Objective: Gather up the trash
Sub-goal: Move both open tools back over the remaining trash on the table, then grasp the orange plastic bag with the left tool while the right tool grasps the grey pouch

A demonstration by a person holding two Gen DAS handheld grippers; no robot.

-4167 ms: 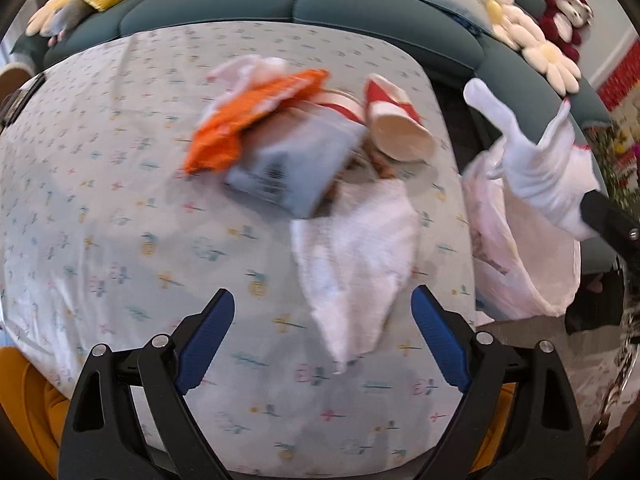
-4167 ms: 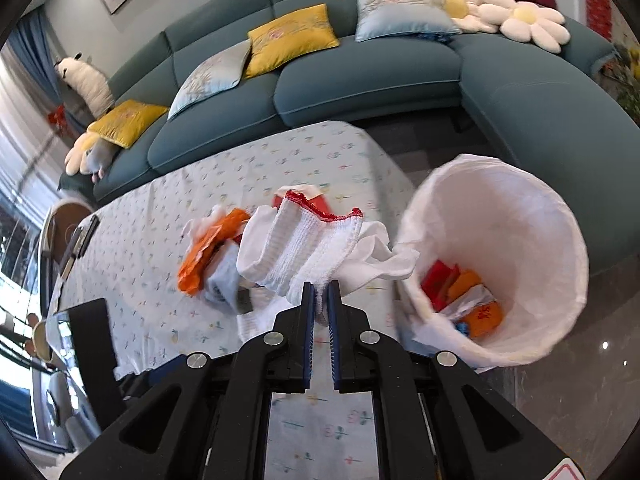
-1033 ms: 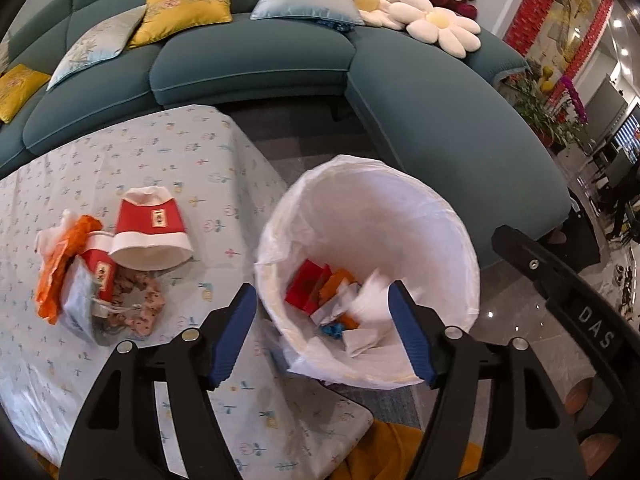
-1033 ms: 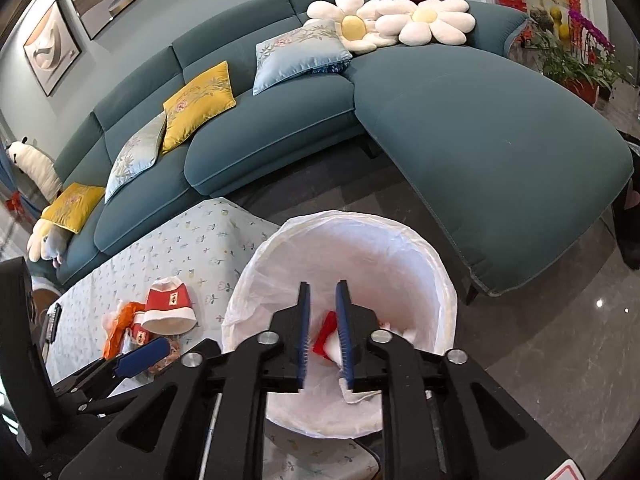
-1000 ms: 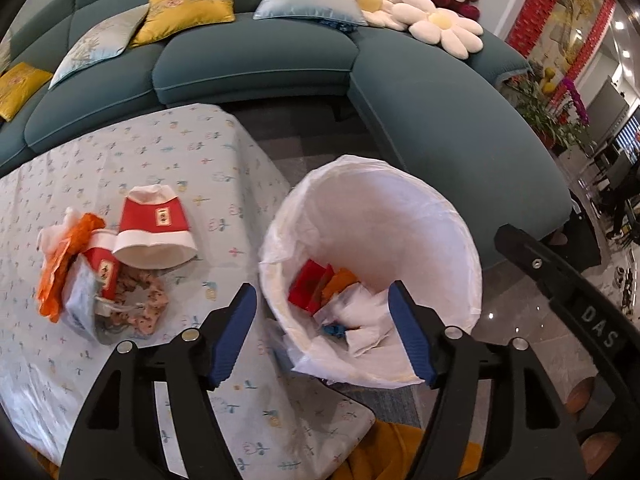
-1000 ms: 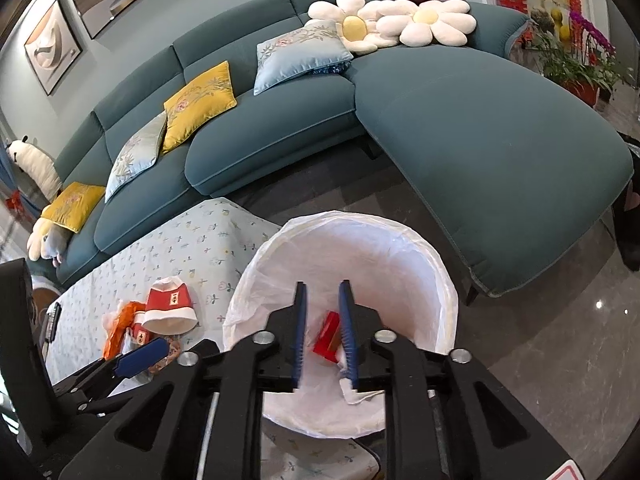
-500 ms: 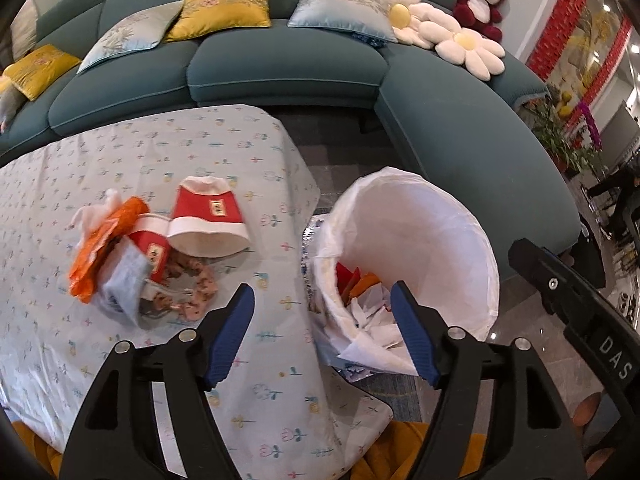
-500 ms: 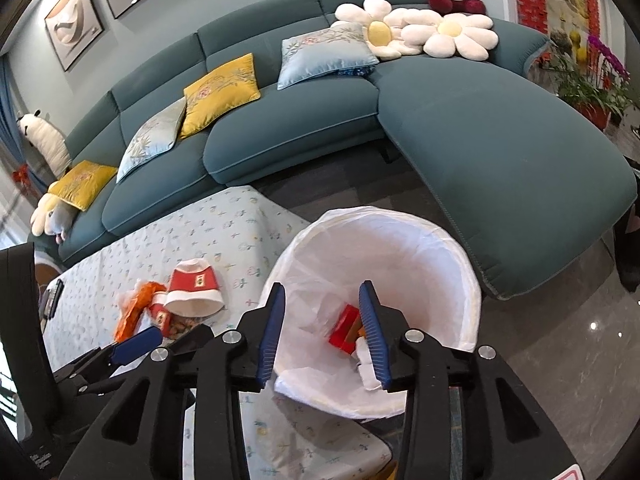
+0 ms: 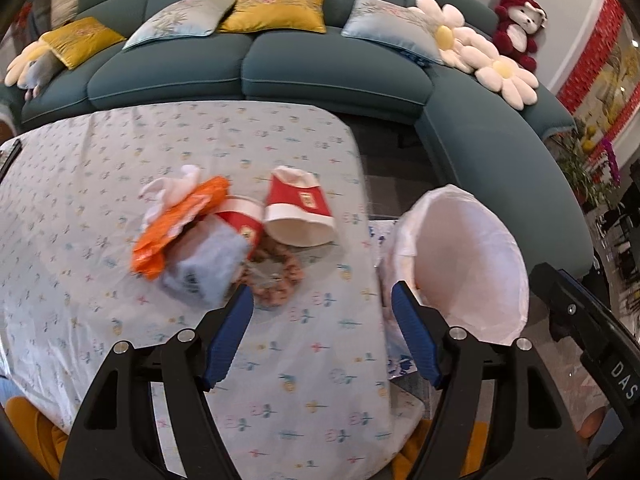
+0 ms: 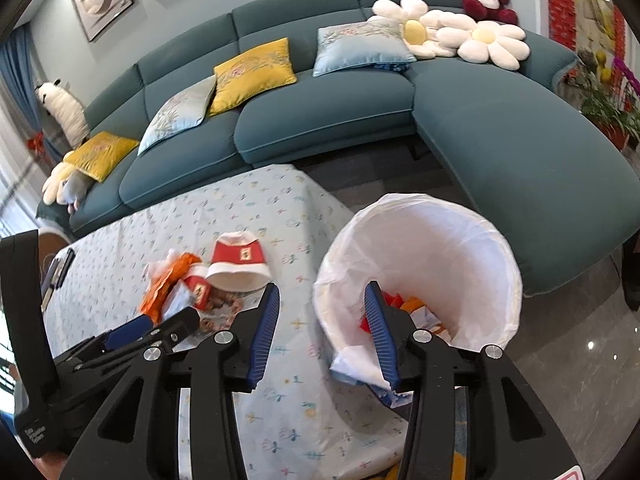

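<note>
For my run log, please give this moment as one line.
left tongs: open, empty | right tongs: open, empty | white-lined trash bin: holds trash | red-and-white paper cup: on table

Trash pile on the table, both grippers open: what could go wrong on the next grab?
1. The orange crinkled wrapper, grey-blue soft packet and small red paper cup overlap; one pinch by the left gripper may drag or scatter the others.
2. The large red-and-white paper cup lies on its side near the table edge and could roll off.
3. The white-lined trash bin stands close beside the right gripper; a swing could snag its loose liner.
</note>
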